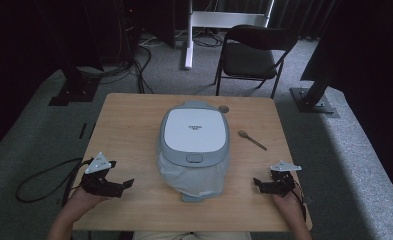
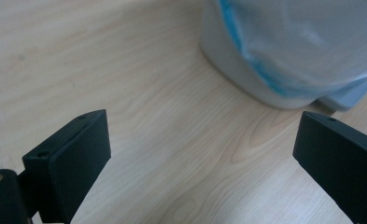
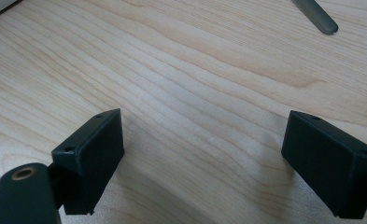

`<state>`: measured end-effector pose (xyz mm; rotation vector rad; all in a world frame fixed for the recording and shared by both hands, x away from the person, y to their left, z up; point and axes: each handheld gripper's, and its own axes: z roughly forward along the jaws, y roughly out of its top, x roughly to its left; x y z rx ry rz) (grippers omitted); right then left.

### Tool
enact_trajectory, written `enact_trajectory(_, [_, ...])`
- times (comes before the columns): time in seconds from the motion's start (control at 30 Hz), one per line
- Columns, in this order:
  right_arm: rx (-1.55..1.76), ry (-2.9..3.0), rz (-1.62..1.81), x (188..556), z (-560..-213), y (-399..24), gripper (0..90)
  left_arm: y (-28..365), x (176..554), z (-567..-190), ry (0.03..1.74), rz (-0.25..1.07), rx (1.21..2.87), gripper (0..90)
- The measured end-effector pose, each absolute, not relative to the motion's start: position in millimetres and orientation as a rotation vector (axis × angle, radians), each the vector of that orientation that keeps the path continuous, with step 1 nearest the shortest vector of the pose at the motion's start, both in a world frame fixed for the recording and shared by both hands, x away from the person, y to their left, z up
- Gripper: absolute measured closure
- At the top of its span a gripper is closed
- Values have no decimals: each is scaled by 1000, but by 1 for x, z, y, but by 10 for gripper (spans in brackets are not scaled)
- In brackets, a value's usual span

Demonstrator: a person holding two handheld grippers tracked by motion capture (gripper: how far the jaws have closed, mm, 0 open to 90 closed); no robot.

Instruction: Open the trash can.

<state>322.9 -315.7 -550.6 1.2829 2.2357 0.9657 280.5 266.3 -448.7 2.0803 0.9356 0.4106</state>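
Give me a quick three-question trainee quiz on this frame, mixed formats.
1. True or false: the spoon lies on the table on the right gripper's side of the rice cooker.
2. Multiple choice: the rice cooker's lid is A) closed, B) wide open, C) lying beside it.
3. Fill in: the clear ___ drapes over the cooker's near end.

Key: 1 true. 2 A. 3 plastic bag. The left gripper and the right one both rest near the table's front edge, fingers apart, nothing between them.
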Motion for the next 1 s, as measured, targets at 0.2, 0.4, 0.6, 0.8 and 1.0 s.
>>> enact_trajectory(0.2, [1282, 2236, 965, 323, -551, -316, 121, 256, 282, -422, 871, 427, 2059, 41])
enact_trajectory(0.4, [1281, 2235, 965, 323, -551, -316, 121, 245, 282, -398, 809, 431, 2032, 41])
enact_trajectory(0.6, [1281, 2234, 964, 323, -551, -316, 121, 232, 278, -379, 750, 446, 2028, 41])
enact_trajectory(0.8, [1284, 2233, 964, 323, -551, -316, 122, 221, 275, -355, 687, 450, 2000, 41])
enact_trajectory(1.0, [1287, 2228, 965, 323, -551, -316, 132, 210, 272, -337, 614, 430, 1961, 57])
